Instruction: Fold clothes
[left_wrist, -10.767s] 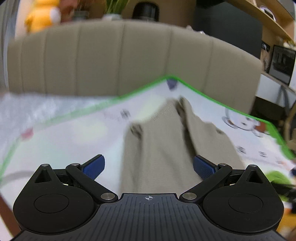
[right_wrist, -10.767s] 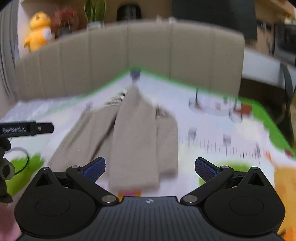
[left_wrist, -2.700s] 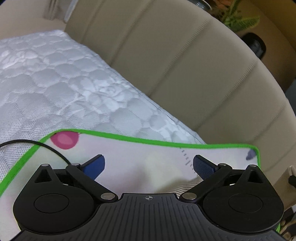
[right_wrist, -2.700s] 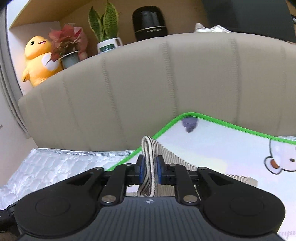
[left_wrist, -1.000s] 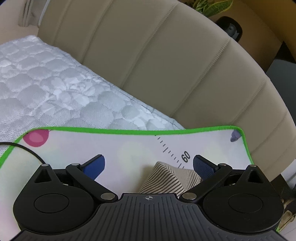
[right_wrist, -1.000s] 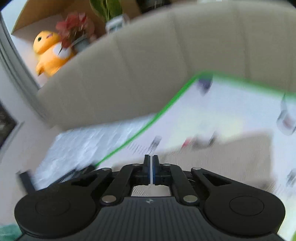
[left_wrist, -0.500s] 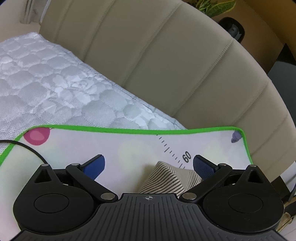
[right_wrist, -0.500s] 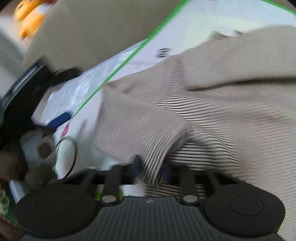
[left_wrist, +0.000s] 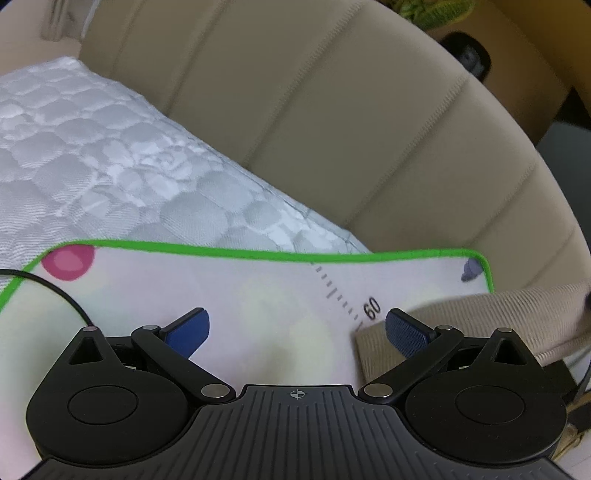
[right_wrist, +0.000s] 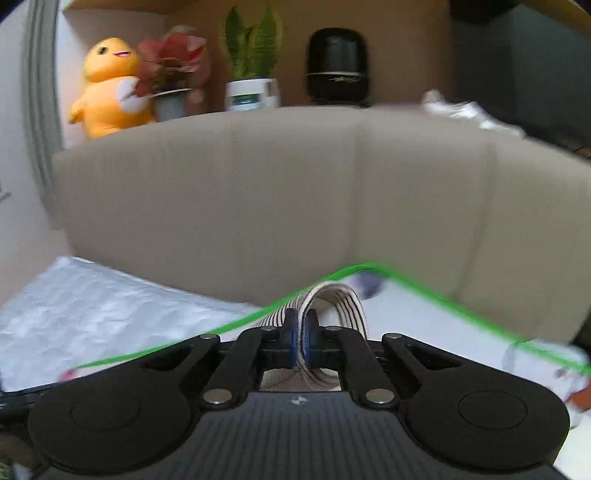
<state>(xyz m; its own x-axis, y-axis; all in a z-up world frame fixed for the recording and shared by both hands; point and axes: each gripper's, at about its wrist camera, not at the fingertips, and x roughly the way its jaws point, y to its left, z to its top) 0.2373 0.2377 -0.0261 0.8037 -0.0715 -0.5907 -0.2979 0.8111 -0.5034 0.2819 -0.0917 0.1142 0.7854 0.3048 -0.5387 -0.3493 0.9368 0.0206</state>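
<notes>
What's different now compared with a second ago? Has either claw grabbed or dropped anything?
The right gripper, empty and shut a second ago, now pinches a fold of the striped beige garment and has lifted it. In the left view the cloth's corner has shifted right, now lying behind the right finger. The left gripper stays open, empty, over the green-edged mat.

Ribbed knit garment (right_wrist: 343, 299), quilted satiny mattress cover (left_wrist: 110, 162)

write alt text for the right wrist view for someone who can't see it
The right gripper is shut on a looped fold of striped beige garment, held above a white play mat with a green border. Behind it a beige padded headboard fills the frame, topped by a shelf with a yellow plush toy, two potted plants and a black speaker.
</notes>
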